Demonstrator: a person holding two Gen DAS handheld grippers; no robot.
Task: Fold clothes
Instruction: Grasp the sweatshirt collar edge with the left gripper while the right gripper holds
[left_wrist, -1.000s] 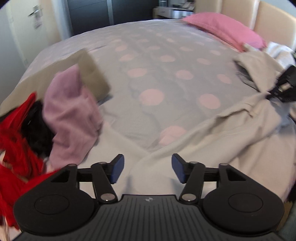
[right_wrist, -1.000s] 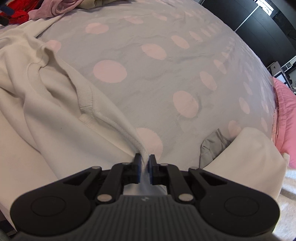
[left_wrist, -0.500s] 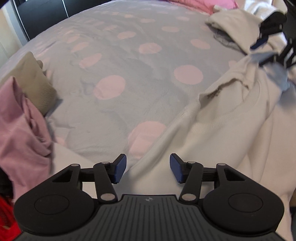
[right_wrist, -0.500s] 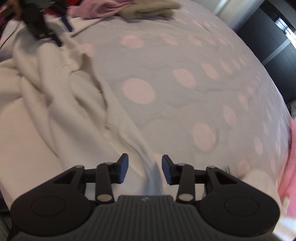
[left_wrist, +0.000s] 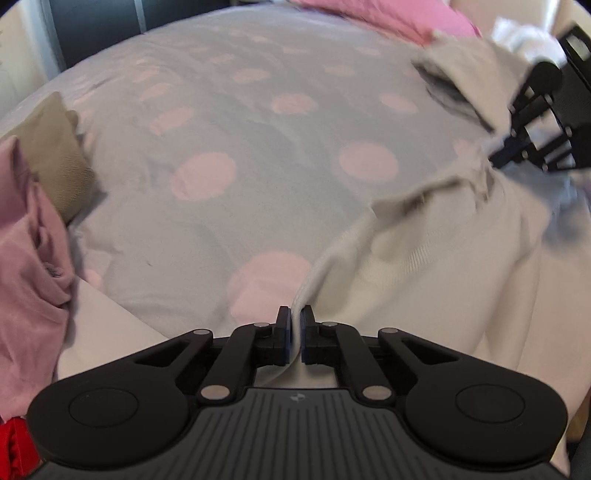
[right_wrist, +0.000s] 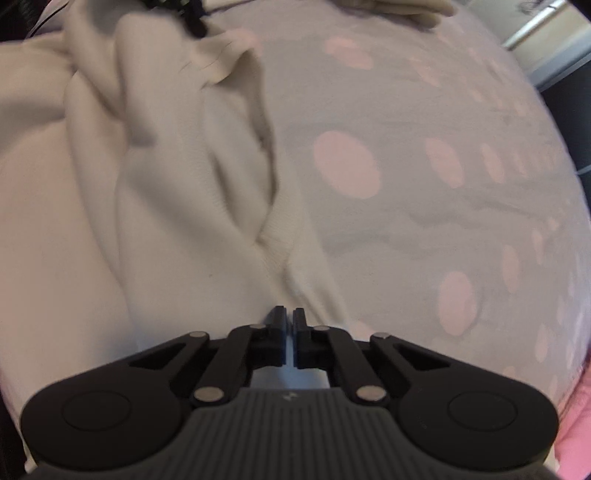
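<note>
Cream sweater (left_wrist: 436, 266) sprawled across the near side of the bed, on top of a grey duvet w/ pink dots (left_wrist: 229, 155). Bunched and creased, not flat at all.

Left gripper (left_wrist: 294, 326) clamped together on a cream edge of that sweater, fabric running right between the blue pads and out below them. Edge pulled into a taut ridge from the pinch up toward the right.

Right gripper (right_wrist: 289, 332) same deal in its own view: jaws pinched tight, thin sliver of pale cloth in the slit between them, ribbed band of the sweater (right_wrist: 166, 206) rising just ahead of the tips. In the left wrist view, that right gripper (left_wrist: 496, 159) sits far right, tips buried in a gathered bit of cream fabric. In the right wrist view, left gripper (right_wrist: 197, 27) just barely poking in at top, tips on a lifted cream corner.

Other stuff around: mauve garment (left_wrist: 29, 266) heaped at left edge, olive-tan folded thing (left_wrist: 55, 162) right behind it, touching. Bit of red cloth (left_wrist: 14, 446) bottom left corner. Pink pillow (left_wrist: 388, 18) at far end of bed. Another pale garment w/ grey lining (left_wrist: 461, 74) lying far right, near the right gripper. Pretty blurry on the right side, so no more detail there.
</note>
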